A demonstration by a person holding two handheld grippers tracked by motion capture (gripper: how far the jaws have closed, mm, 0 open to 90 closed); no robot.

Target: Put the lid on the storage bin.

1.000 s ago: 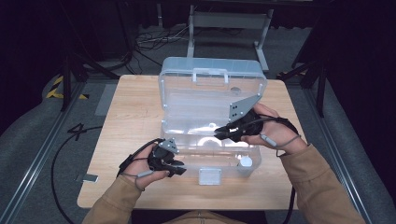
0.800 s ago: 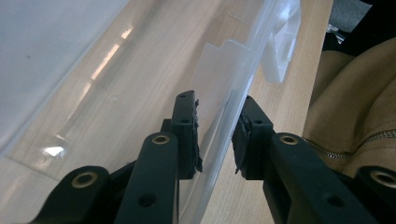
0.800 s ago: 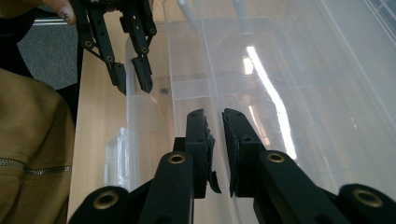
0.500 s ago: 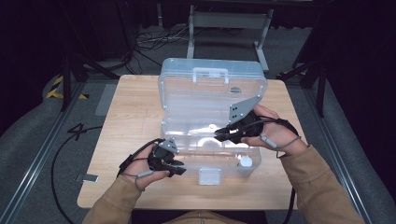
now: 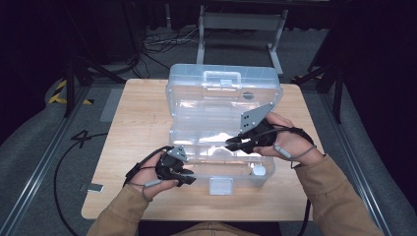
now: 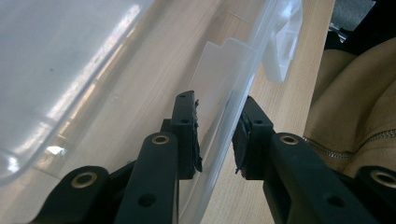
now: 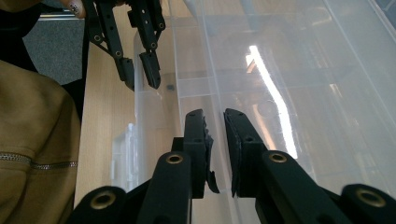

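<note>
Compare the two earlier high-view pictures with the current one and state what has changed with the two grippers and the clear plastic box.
Nothing has visibly changed. The left gripper stays at the front wall of the clear plastic box, with that wall between its fingers. The right gripper still reaches into the open box. The box stays open on the wooden table.

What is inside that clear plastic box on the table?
Inside the open clear box, a small white round object sits near the right front corner. The right gripper reaches in, and glare hides the rest of the floor.
</note>
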